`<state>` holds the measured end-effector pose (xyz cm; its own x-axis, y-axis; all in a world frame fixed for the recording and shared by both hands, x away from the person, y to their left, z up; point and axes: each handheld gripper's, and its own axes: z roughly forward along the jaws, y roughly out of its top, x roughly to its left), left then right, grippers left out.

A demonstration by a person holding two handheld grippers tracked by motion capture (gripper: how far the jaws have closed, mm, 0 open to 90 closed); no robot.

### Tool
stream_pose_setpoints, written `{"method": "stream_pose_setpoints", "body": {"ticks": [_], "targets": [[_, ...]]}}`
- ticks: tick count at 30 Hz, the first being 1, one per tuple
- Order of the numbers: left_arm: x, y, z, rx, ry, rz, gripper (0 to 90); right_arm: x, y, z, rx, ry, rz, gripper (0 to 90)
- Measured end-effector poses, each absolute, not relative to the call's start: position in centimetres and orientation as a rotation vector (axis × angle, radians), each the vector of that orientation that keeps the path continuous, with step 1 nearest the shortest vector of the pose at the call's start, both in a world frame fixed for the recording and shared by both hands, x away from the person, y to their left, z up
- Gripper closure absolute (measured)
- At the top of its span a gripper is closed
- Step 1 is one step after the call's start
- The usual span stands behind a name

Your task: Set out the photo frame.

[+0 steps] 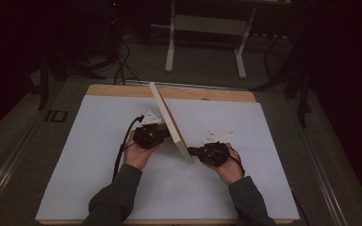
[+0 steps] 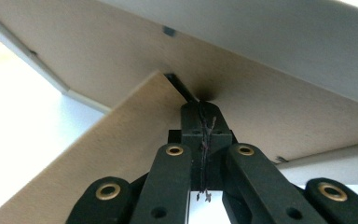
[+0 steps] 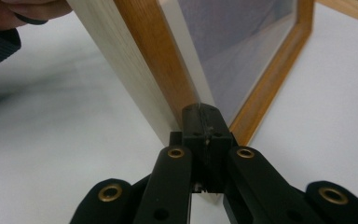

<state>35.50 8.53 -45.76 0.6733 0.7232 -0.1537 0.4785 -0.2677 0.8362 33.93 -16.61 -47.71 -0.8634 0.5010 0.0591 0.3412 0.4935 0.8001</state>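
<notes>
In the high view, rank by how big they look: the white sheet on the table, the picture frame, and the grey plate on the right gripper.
1. White sheet, largest.
2. Picture frame, seen nearly edge-on, so it looks slim.
3. Grey plate on the right gripper, smallest.

I see a wooden table (image 1: 122, 89) with its top almost wholly covered by 1 white sheet (image 1: 99, 155); bare wood shows along the far edge. A wooden picture frame (image 1: 169, 123) stands tilted on the sheet near the middle, its lower edge touching it.
</notes>
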Motion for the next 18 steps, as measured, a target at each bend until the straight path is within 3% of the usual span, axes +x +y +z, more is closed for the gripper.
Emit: {"method": "stream_pose_setpoints", "body": {"ticks": [18], "targets": [[34.4,8.6,-45.9,1.924,0.879,0.303,90.0,33.8,-15.8,-48.5,0.709,2.607,1.325,90.0]]}}
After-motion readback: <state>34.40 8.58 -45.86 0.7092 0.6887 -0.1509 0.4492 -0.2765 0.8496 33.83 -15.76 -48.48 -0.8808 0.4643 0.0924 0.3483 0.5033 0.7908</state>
